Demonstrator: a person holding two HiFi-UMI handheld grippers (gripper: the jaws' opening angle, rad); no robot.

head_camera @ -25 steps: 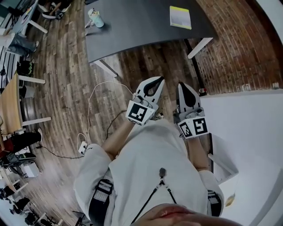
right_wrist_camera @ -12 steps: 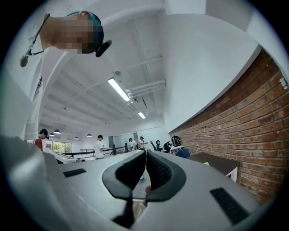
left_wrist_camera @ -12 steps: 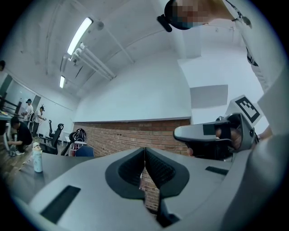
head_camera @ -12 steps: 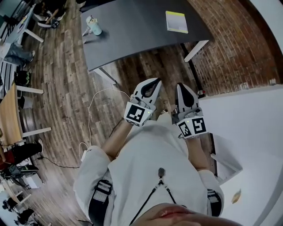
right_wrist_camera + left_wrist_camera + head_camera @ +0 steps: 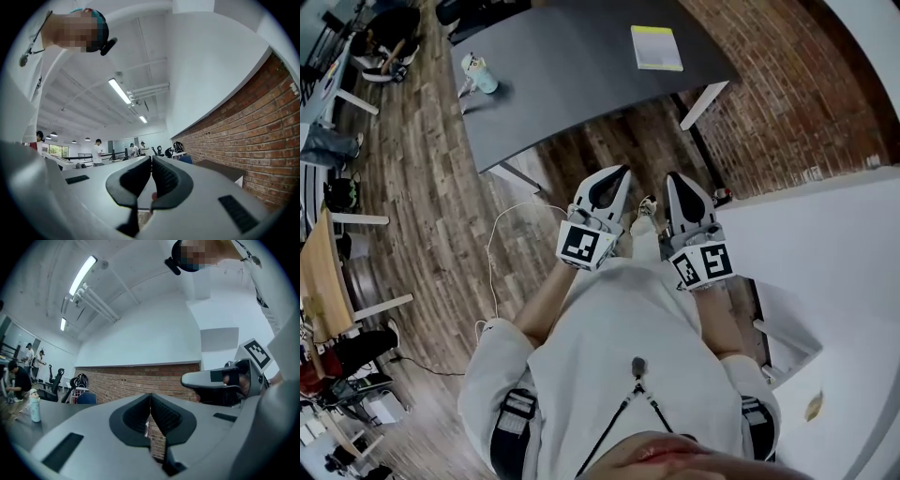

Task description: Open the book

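— Which step is the person on?
— The approach, judging by how things lie. The book (image 5: pixel 656 47) is closed and flat on the dark tabletop (image 5: pixel 572 66), toward its far right part near the brick wall (image 5: pixel 787 112), and nothing touches it
— And the grippers?
— Both are held out level in front of the person's body, over the wooden floor (image 5: pixel 441 206) and well apart from the book. The left gripper (image 5: pixel 617 174) has its jaws pressed together with nothing between them. The right gripper (image 5: pixel 677 178) is the same, closed and empty. Each gripper view shows only the room beyond the closed pads, not the book
— Anything else on the tabletop?
— A pale bottle (image 5: pixel 478 73) near the left edge, well apart from the book, so it should not get in the way
— What does the next move call for?
— Closing the gap to the tabletop first. After that, one gripper will probably have to part its jaws and come in at the cover's free edge while the other steadies the book against sliding. Which edge is the spine cannot be told from here
— Any risk?
— A thin cover lying flat gives little to catch, so the jaws may skid over it or lift pages along with it
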